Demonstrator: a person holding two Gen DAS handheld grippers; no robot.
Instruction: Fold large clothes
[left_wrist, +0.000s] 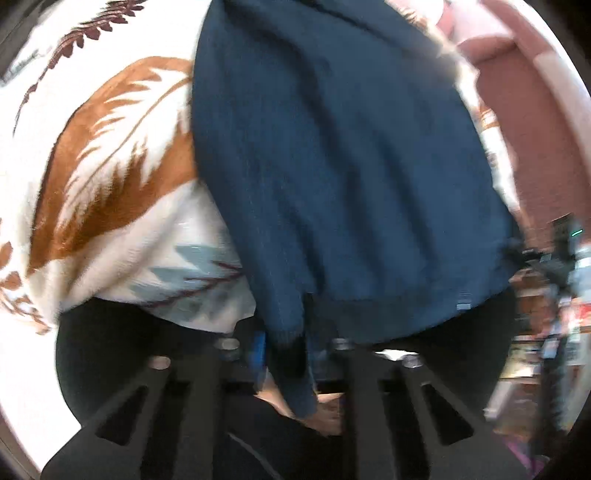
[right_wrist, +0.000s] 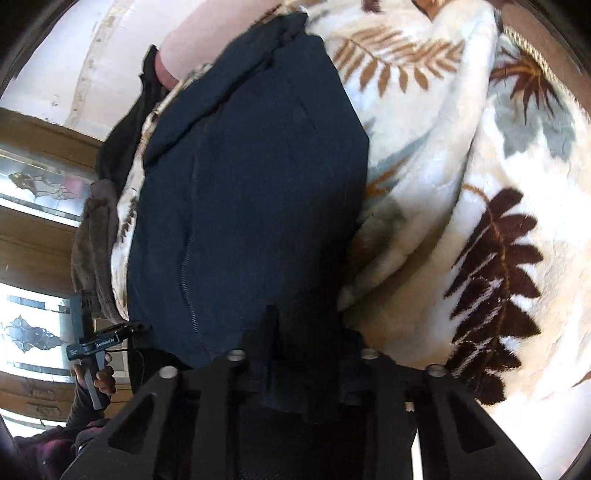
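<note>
Left wrist view: the navy jacket (left_wrist: 343, 166) fills the frame's centre, spread over a plush leaf-print blanket (left_wrist: 110, 155); the left gripper (left_wrist: 284, 354) has narrow jaws pinching its ribbed hem, probably to lift a fold; the right gripper (right_wrist: 299, 373) likewise clamps the zipped hem at lower centre.

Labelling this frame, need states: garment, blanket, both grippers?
Dark navy zip-up jacket: spread on the blanket, hem edge pinched at both grippers.
White plush leaf-print blanket: rumpled, under the jacket.
Left gripper: fingers shut on jacket hem.
Right gripper: fingers shut on jacket hem.
</note>
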